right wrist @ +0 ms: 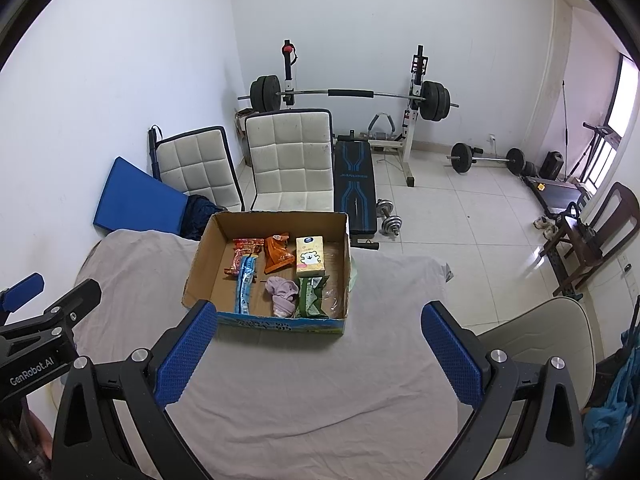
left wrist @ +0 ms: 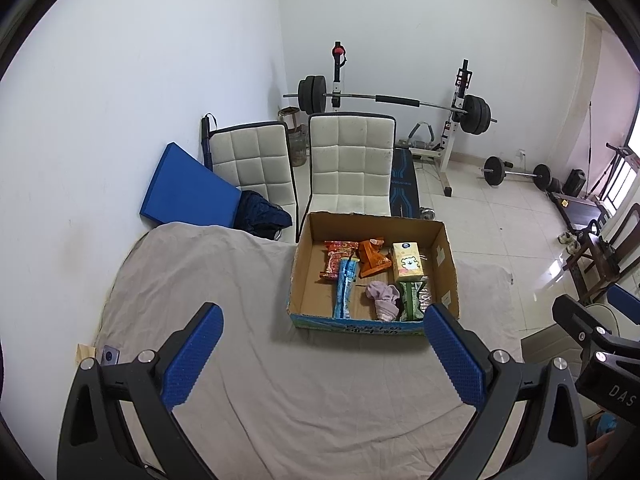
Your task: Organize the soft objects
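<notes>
box is the landmark: open cardboard carton on the grey sheet, everything soft already sits inside it, nothing loose on the sheet around it that i can see. looks like the sorting is done or near done, my read only.

inside, largest first: tissue pack at the far right of the box floor, blue sachet lying lengthwise left of centre with its end near the front wall, red snack bag at the far left, orange snack bag between red bag and tissue pack, green pouch in front of the tissue pack, pink cloth bunched just left of the green pouch.

left gripper spread wide, empty, hanging short of the box front wall. right gripper same: wide, empty, short of the front wall.

if anything still needs tidying, pink cloth is the candidate: come straight down over the front wall, pinch the bunch at its middle, keep clear of the green pouch touching it.

hard to tell: clear wrapper glare at the box's front right corner, could be another item. print on packs unreadable. front wall hides the near ends of sachet, cloth, pouch.
</notes>
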### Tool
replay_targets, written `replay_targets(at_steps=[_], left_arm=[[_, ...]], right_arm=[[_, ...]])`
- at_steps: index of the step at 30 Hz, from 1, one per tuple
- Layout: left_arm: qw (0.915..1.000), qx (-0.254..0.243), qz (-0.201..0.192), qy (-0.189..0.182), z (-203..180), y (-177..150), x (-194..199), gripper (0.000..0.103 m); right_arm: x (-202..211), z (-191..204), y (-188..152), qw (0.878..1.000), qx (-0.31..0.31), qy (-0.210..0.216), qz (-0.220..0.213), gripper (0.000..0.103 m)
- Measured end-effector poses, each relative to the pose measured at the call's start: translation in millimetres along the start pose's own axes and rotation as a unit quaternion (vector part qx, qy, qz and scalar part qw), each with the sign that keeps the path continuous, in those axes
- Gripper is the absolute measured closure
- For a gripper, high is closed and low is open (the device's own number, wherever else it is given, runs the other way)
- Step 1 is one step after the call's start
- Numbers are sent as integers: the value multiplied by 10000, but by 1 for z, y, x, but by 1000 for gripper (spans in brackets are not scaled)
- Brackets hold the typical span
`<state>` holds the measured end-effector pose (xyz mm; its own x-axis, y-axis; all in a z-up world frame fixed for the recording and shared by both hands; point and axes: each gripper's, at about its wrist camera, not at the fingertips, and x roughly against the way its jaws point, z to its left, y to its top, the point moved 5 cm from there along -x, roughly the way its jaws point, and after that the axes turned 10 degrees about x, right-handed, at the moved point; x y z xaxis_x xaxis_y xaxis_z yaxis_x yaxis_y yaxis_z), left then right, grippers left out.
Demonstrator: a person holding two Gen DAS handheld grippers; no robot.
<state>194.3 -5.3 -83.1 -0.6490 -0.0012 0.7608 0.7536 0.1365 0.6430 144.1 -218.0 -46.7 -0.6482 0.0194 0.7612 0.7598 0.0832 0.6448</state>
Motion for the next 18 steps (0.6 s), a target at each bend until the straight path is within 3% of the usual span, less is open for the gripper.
replay_targets(at_steps=[18], left_arm=[[10000, -4, -1, 4, 1, 0, -4, 0]], right_arm=[[-7, 0, -1, 10000, 28, 19, -17, 0]])
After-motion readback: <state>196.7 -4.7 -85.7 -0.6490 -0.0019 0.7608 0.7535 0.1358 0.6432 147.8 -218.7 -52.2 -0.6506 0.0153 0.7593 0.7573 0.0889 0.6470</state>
